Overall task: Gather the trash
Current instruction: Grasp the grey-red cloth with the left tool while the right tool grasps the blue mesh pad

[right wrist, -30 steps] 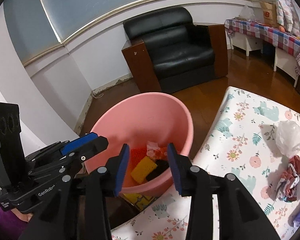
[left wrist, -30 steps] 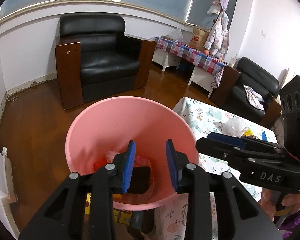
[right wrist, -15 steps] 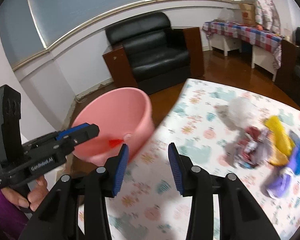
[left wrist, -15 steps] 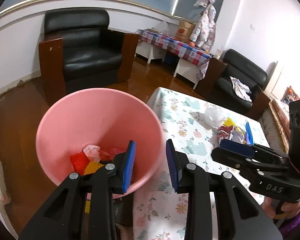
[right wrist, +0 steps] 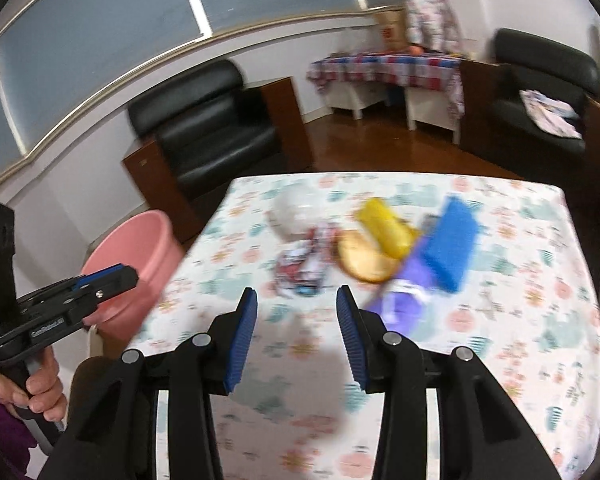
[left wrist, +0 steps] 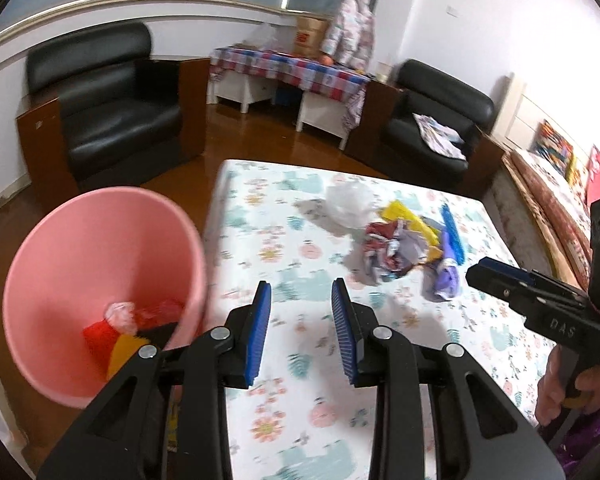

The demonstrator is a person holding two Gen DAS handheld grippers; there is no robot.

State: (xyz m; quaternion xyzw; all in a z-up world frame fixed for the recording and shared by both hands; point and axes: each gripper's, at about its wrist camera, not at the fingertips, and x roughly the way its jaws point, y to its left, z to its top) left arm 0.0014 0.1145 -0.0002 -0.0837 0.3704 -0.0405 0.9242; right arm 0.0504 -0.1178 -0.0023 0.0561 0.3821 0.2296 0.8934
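Note:
A pink bin (left wrist: 96,280) stands on the floor at the table's left edge, with red, yellow and white scraps inside; it also shows in the right wrist view as the pink bin (right wrist: 134,256). A heap of trash lies on the flowered tablecloth (left wrist: 300,380): a clear plastic bag (left wrist: 348,202), crumpled wrappers (left wrist: 384,252), a yellow packet (right wrist: 384,230), a blue packet (right wrist: 452,248) and a purple wrapper (right wrist: 400,300). My left gripper (left wrist: 302,312) is open and empty over the cloth. My right gripper (right wrist: 296,316) is open and empty, short of the heap.
Two black armchairs (left wrist: 108,112) (left wrist: 432,120) and a low table with a checked cloth (left wrist: 292,68) stand on the wooden floor behind. A sofa edge (left wrist: 540,200) runs along the right. A hand (right wrist: 40,384) holds the other gripper's handle.
Both grippers swung right from above the pink bin to over the table. The bin slid to the left of both views and the trash heap came ahead. Both stayed open and empty.

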